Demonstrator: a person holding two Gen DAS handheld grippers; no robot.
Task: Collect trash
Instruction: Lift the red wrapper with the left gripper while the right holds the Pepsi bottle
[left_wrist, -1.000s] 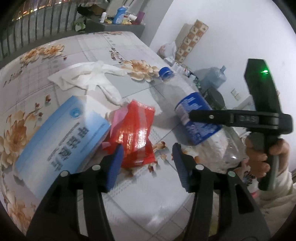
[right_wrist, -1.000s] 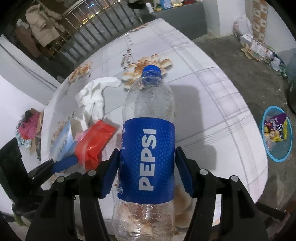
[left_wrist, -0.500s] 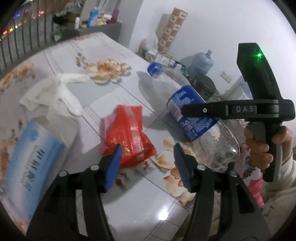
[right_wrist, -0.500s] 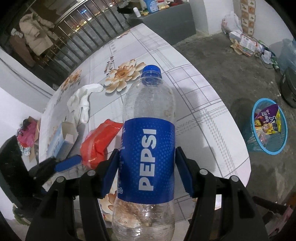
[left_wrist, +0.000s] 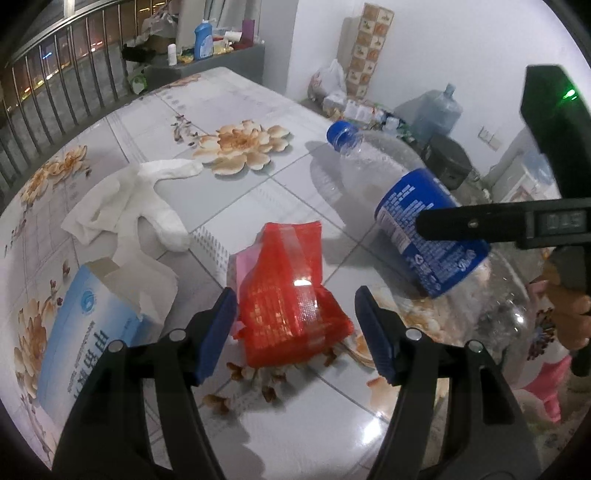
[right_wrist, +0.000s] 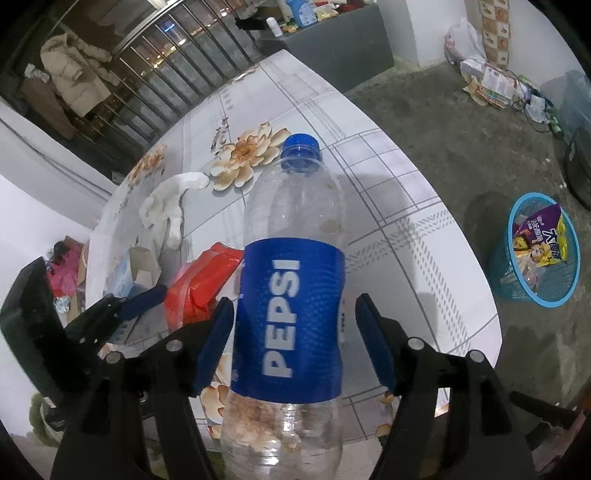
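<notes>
1. Left wrist view: the left tongs (left_wrist: 295, 328) are wide and their jaws are opening. A red plastic packet (left_wrist: 291, 295) lies on the flowered tabletop (left_wrist: 295, 424) between the blue pads. The left pad is just beside the packet's pink edge and the right pad stands apart from it.
2. The Pepsi bottle (left_wrist: 424, 225) is to the right of the packet, tilted, with its blue cap (left_wrist: 341, 134) on and pointing away. Its clear body looks empty.
3. On the far side of the packet from the bottle lies a blue-and-white carton (left_wrist: 88, 332). Its end flap is open, and I cannot tell what is inside. A crumpled white tissue (left_wrist: 129, 199) lies beyond the carton.
4. Past the bottle, a large water jug (left_wrist: 436, 110) stands on the floor.
5. Right wrist view: the right tongs (right_wrist: 295, 332) have the bottle between their pads, level with its label, and the jaws are opening. The left pad is at the label's edge. A gap shows between the right pad and the bottle.
6. To the right of the bottle, down on the floor, a blue plastic basket (right_wrist: 517, 284) holds snack wrappers (right_wrist: 539, 236).
</notes>
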